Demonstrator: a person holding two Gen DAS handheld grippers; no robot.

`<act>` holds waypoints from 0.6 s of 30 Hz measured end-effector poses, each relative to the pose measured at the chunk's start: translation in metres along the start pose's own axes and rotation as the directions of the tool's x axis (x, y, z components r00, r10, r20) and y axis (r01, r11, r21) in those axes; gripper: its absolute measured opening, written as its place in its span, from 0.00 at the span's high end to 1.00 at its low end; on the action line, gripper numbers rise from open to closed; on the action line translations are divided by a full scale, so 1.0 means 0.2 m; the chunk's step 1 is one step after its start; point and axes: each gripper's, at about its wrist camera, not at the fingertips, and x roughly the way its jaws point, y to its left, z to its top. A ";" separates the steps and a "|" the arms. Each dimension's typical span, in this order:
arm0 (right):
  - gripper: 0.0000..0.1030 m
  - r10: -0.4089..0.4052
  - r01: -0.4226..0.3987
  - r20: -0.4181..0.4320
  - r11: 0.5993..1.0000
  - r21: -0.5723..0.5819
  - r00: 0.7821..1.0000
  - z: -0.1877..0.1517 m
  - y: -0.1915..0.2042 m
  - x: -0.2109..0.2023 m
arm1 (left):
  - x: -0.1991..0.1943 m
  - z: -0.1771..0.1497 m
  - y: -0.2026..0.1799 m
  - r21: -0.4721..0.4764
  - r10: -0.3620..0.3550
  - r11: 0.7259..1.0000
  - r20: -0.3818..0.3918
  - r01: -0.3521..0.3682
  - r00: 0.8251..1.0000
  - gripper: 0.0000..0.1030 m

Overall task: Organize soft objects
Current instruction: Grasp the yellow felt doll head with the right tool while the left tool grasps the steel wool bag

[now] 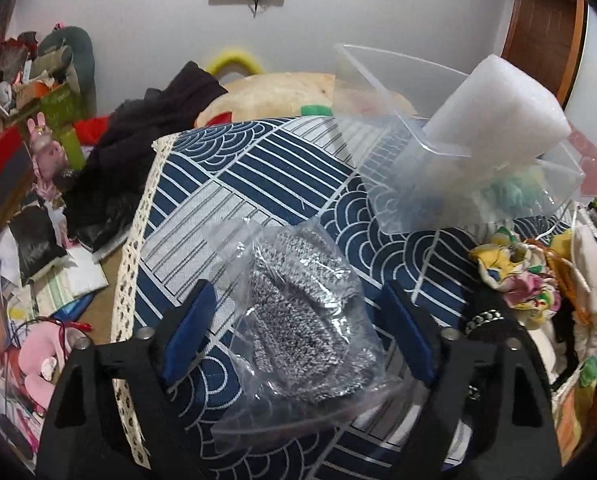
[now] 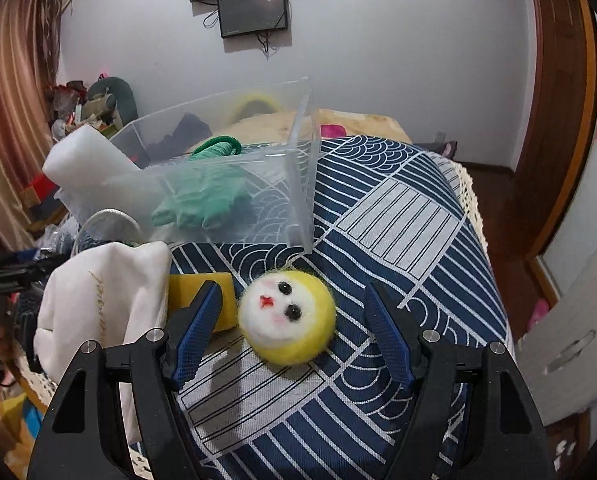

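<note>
My left gripper [image 1: 298, 316] is open, its blue pads on either side of a grey knitted item in a clear plastic bag [image 1: 306, 320] lying on the blue patterned cloth [image 1: 226, 184]. A clear plastic box [image 1: 450, 160] stands beyond it with a white foam block [image 1: 498, 108] leaning in it. My right gripper [image 2: 294, 320] is open around a yellow felt ball with a white face [image 2: 286, 318]. In the right wrist view the clear box [image 2: 234, 168] holds a green glove [image 2: 202, 204], with the foam block [image 2: 86, 156] at its left end.
A yellow sponge [image 2: 202, 292] and a white cloth pouch [image 2: 98, 304] lie left of the felt ball. Colourful fabric items [image 1: 526, 276] pile up at the right of the left wrist view. Clothes, boxes and toys [image 1: 46, 184] clutter the floor to the left.
</note>
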 end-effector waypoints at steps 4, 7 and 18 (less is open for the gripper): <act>0.36 0.014 -0.014 0.000 1.000 0.002 1.000 -0.02 0.01 -0.03 | -0.02 -0.01 -0.04 0.045 -0.007 0.999 0.018 0.007 1.000 0.53; 0.47 0.032 -0.032 -0.004 0.999 0.005 0.999 -0.02 0.02 -0.03 | -0.04 -0.02 -0.08 0.080 -0.012 0.997 0.022 0.010 1.000 0.68; 0.62 0.050 -0.050 -0.001 0.998 0.023 0.999 -0.02 -0.01 -0.04 | -0.26 0.02 -0.22 0.104 -0.116 0.989 0.086 0.107 0.990 0.72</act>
